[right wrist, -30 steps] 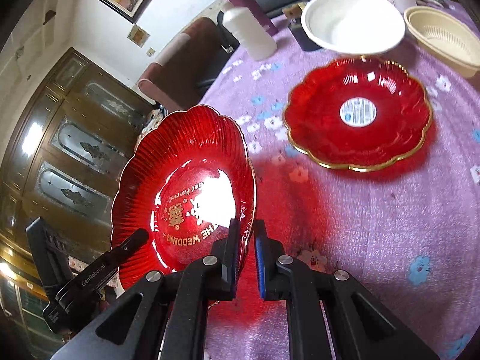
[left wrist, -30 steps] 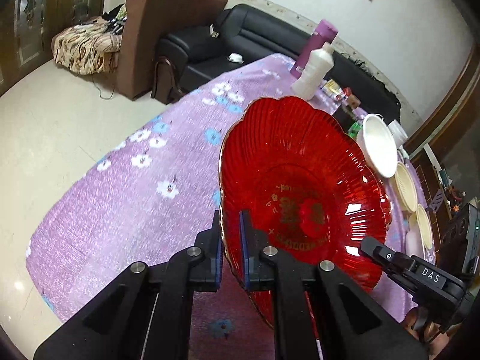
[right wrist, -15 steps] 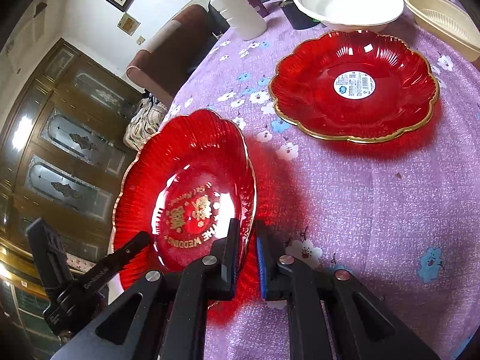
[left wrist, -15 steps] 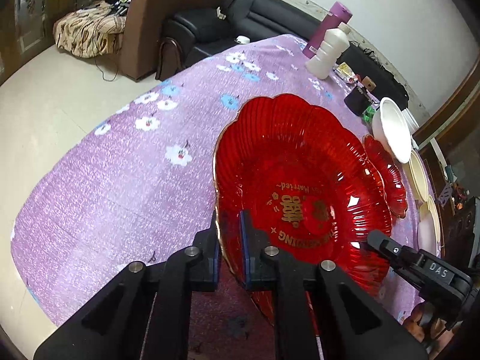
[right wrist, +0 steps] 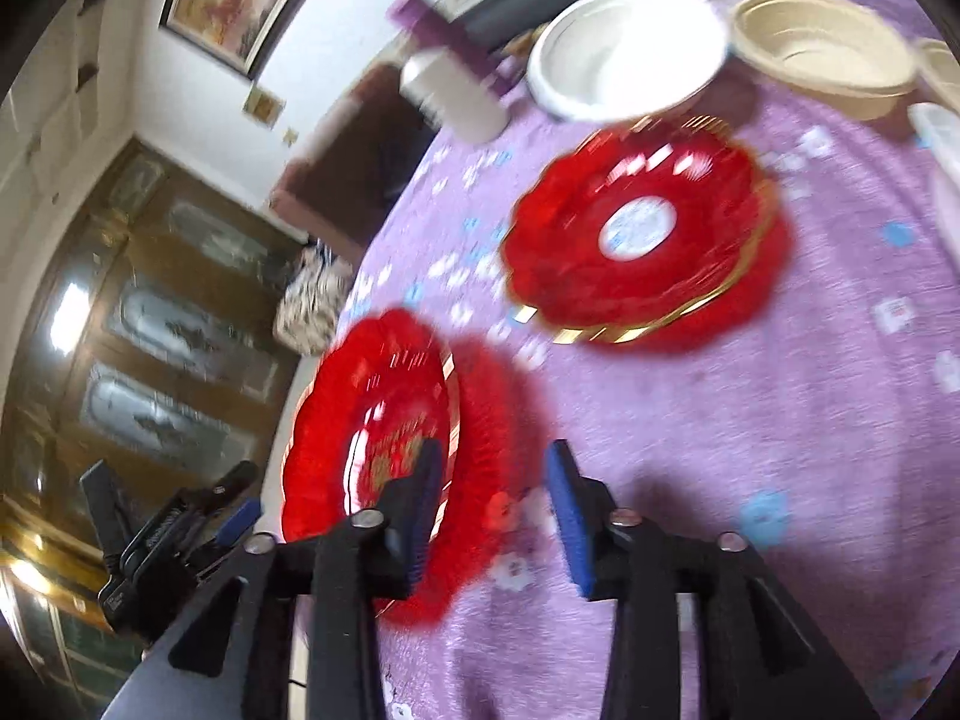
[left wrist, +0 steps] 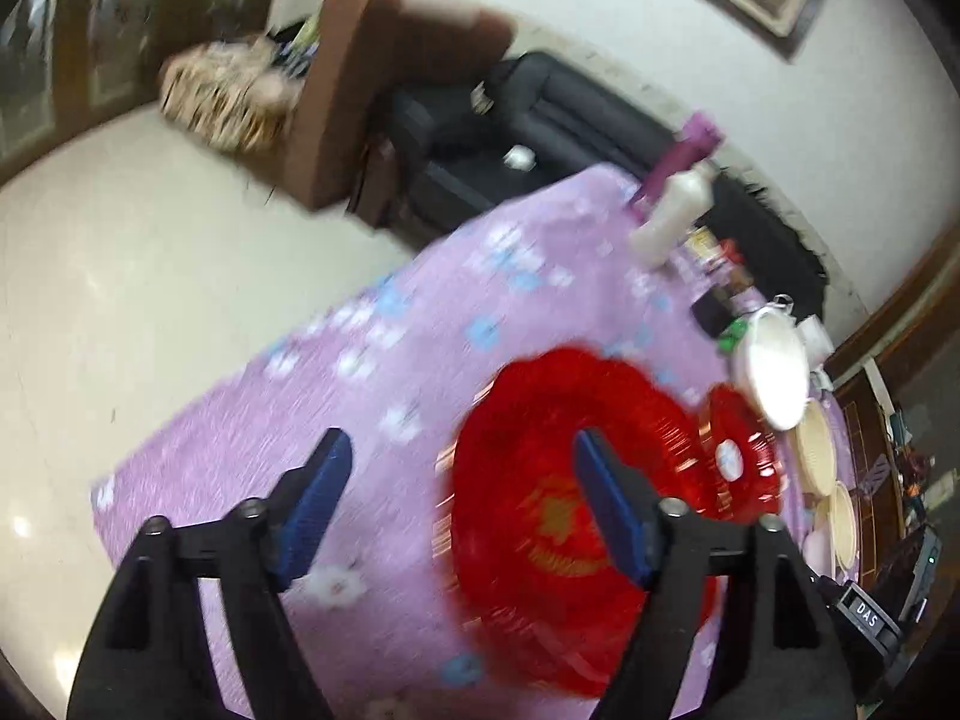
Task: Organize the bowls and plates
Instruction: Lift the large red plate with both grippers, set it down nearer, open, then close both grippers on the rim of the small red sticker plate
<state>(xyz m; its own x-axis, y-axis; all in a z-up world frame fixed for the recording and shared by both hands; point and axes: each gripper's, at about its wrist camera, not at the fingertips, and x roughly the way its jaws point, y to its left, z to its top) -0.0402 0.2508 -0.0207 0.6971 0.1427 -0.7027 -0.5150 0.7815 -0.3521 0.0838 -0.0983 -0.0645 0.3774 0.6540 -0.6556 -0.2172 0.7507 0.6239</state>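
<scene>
A red scalloped plate with gold lettering (left wrist: 540,516) (right wrist: 372,450) lies on the purple flowered tablecloth (left wrist: 372,420), blurred by motion. My left gripper (left wrist: 462,510) is open, its right finger in front of the plate. My right gripper (right wrist: 492,516) is open, its left finger in front of the plate's rim. A second red plate with a white sticker (right wrist: 642,234) (left wrist: 738,456) lies farther along the table. A white bowl (right wrist: 624,48) (left wrist: 774,372) and a beige bowl (right wrist: 822,54) (left wrist: 816,456) stand behind it.
A white bottle (right wrist: 450,96) (left wrist: 672,222) and a purple flask (right wrist: 444,30) stand at the table's far end. More small bowls (left wrist: 840,528) line the right edge. A black sofa (left wrist: 540,138) and brown armchair (left wrist: 354,90) stand beyond the table. The left gripper shows in the right wrist view (right wrist: 174,534).
Both grippers have opened and let go of the lettered red plate, which now lies on the tablecloth. Both cameras are moving, so the frames are blurred.
</scene>
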